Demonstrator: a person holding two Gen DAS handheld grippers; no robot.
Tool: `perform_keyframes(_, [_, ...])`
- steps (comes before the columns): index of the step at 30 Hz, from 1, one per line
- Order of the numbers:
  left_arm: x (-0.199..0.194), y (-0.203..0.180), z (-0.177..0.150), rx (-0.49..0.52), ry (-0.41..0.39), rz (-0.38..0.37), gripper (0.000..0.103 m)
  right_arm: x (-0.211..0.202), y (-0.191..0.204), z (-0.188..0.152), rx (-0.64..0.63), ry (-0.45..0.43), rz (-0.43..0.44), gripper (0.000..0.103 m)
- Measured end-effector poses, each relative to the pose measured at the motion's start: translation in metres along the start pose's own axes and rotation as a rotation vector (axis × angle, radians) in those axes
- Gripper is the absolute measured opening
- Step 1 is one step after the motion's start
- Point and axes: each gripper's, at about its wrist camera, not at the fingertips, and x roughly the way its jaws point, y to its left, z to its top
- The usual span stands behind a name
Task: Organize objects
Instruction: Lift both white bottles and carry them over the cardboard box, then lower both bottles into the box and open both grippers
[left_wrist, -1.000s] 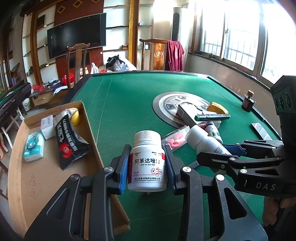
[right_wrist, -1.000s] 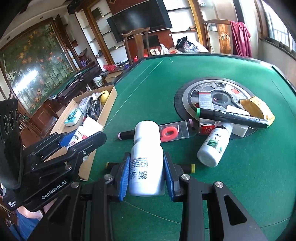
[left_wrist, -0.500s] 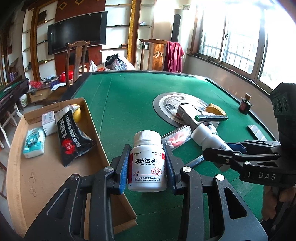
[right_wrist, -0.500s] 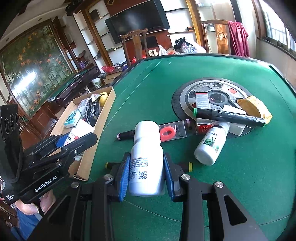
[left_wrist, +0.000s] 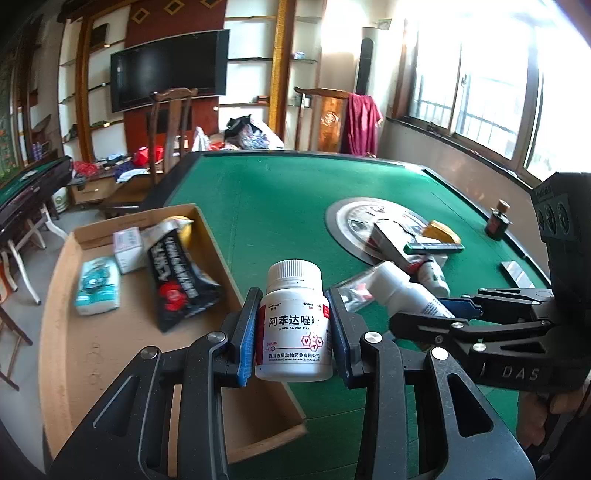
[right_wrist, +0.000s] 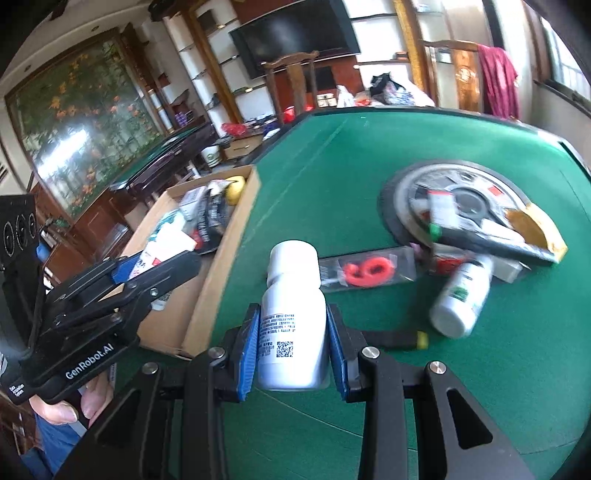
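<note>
Green felt is covering the desk, which is standing in a room with a dark television on the far wall and bright windows to one side. At its near left edge a cardboard box is lying open, holding a blue-green packet, a small white carton and a black pouch.

In the left wrist view the left gripper is clamping a white pill bottle upright between its blue pads, which are pressing on the label's two sides; the bottle is hanging over the box's right wall, above the desk's edge. In the right wrist view the right gripper is squeezing a second white bottle, this one turned with its small print and square code towards the camera, over the felt just beside the box. Each gripper is narrowly parted, only as wide as its bottle.

Farther across the desk a round metal disc is carrying a loose heap: a flat carton, a dark marker, a yellow packet. Near it a clear bag with something red inside is lying flat, and a third bottle is lying on its side. Blur is smearing this heap, so the red thing is possibly a clip, though I cannot say. A thumb is showing under the left gripper, cut off by the frame.
</note>
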Motion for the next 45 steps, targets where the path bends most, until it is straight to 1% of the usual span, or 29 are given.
perform_keyframes(5, [-0.011,0.025,-0.002,-0.044,-0.006,0.05,0.034,0.015,0.029,0.011,-0.05,0.017,0.032,0.034])
perform_keyframes(11, [-0.027,0.073,-0.01,-0.134,-0.012,0.121,0.034,0.036,0.059,0.019,-0.076,0.044,0.075,0.034])
perform_keyframes(14, [-0.031,0.099,-0.017,-0.191,-0.003,0.146,0.034,0.047,0.073,0.02,-0.091,0.062,0.091,0.034])
perform_keyframes(16, [-0.029,0.113,-0.021,-0.228,0.018,0.152,0.034,0.054,0.083,0.022,-0.104,0.075,0.1,0.034])
perform_keyframes(18, [-0.028,0.12,-0.024,-0.244,0.034,0.164,0.034,0.063,0.091,0.022,-0.115,0.091,0.108,0.034])
perform_keyframes(22, [-0.018,0.127,-0.033,-0.281,0.08,0.17,0.034,0.081,0.105,0.019,-0.125,0.135,0.125,0.034])
perform_keyframes(28, [-0.008,0.131,-0.039,-0.291,0.121,0.184,0.034,0.106,0.115,0.009,-0.137,0.165,0.11,0.034])
perform_keyframes(35, [-0.008,0.146,-0.045,-0.318,0.147,0.214,0.034,0.114,0.127,-0.004,-0.165,0.192,0.127,0.034])
perform_keyframes(38, [-0.008,0.149,-0.049,-0.325,0.156,0.221,0.034,0.114,0.132,-0.008,-0.187,0.179,0.108,0.034])
perform_keyframes(42, [-0.008,0.147,-0.05,-0.314,0.159,0.236,0.034,0.112,0.133,-0.009,-0.195,0.164,0.11,0.034])
perform_keyframes(45, [-0.009,0.146,-0.05,-0.313,0.154,0.232,0.035,0.108,0.135,-0.009,-0.21,0.127,0.108,0.034])
